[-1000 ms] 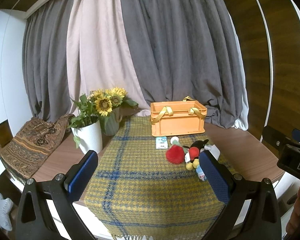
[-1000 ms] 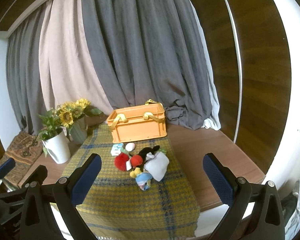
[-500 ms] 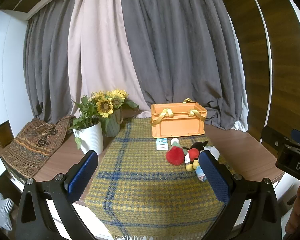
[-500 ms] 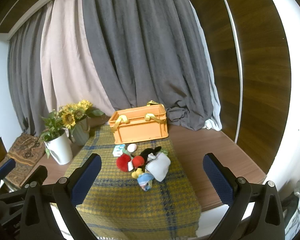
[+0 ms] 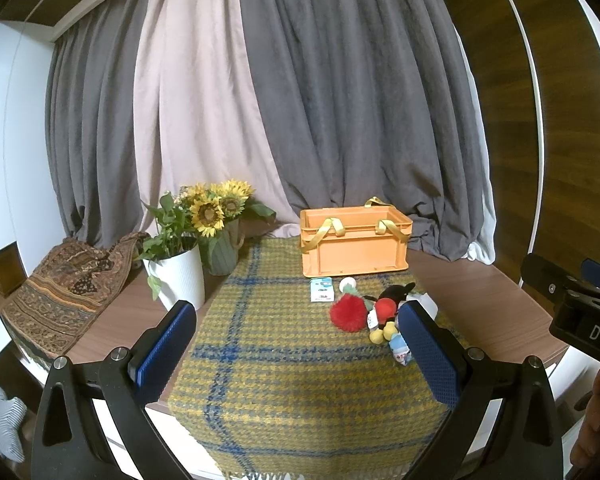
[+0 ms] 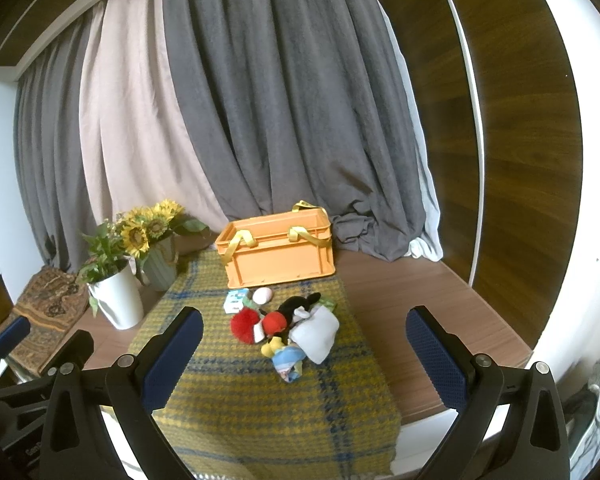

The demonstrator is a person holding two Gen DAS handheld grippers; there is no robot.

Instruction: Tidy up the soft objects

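While the left gripper [image 5: 298,354] hangs wide open and empty over the near end of the plaid cloth [image 5: 276,364], its right pad covers part of the toy pile at 2 o'clock. Visible there: red pompom [image 5: 348,313], mouse plush [image 5: 392,300], small blue card [image 5: 321,289]. Orange crate [image 5: 354,246] sits at 12 o'clock behind them; white plant pot [image 5: 180,276] and sunflower vase [image 5: 220,252] at 10 o'clock, patterned cloth [image 5: 64,292] at 9.

Right wrist view: right gripper [image 6: 302,354] likewise spread, holding nothing. Pile lies straight ahead, unobstructed: pompom, plush, white cloth bundle [image 6: 316,334], light blue item [image 6: 289,362], white ball [image 6: 262,295]. Crate beyond; grey curtains [image 6: 284,120] behind.
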